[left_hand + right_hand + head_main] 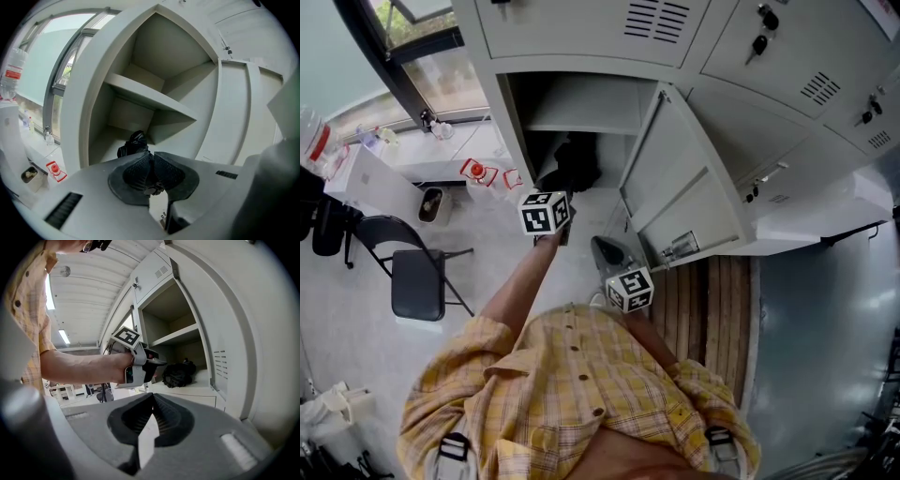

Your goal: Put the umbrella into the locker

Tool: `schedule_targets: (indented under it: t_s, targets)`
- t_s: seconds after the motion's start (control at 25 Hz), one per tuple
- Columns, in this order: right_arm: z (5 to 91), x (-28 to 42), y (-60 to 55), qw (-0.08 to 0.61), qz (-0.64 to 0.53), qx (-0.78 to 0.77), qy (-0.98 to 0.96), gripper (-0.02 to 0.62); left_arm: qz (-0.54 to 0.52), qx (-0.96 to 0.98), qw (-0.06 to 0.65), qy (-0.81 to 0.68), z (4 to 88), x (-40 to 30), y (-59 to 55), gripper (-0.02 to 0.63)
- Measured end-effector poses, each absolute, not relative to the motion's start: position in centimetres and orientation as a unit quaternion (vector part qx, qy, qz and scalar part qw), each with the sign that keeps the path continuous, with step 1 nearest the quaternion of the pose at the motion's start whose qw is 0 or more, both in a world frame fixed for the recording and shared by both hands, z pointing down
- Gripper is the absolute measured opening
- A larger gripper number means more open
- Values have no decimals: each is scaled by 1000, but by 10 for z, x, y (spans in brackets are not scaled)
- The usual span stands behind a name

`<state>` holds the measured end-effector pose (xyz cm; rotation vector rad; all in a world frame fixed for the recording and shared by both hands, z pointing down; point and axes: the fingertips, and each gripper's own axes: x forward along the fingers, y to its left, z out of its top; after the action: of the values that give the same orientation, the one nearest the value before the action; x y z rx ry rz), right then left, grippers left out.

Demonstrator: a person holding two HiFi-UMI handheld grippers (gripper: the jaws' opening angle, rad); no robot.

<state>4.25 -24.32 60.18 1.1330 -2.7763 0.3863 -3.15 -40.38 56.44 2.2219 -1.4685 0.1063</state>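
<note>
The left tool (151,153) is pressed together on nothing, just outside the open mouth of the tall grey metal locker (74,122). The right tool (152,398), likewise closed and empty, hangs further back from that locker. The black folded fabric umbrella (134,143) lies inside the locker, on its floor beneath the shelf (150,96). It looks light, soft outside and probably stiff along its core. I'd pinch it around the bundled middle, where the folds give grip.

My head camera looks steeply down on the open locker (581,112). The camera on my left gripper (152,161) faces straight into it, close up; the one on my right gripper (152,404) sits farther back beside the door (675,187). All three share the lower compartment (105,140).
</note>
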Motion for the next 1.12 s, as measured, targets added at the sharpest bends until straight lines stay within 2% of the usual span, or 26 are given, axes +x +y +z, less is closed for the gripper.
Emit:
schedule_targets:
  t_s: [0.08, 0.24, 0.6, 0.88, 1.12]
  targets:
    - [602, 42, -241, 60, 127, 375, -916, -3, 39, 812, 232, -534, 563, -32, -397, 18]
    - [601, 39, -238, 61, 126, 375, -916, -3, 28, 816, 238, -526, 560, -32, -385, 6]
    - [588, 39, -238, 35, 150, 382, -911, -3, 12, 831, 241, -501, 558, -35, -353, 3]
    - [587, 41, -237, 33, 144, 395, -907, -3, 15, 839, 206, -504, 556, -40, -327, 3]
    - [586, 39, -235, 34, 138, 399, -906, -3, 18, 844, 204, -495, 568, -45, -307, 3]
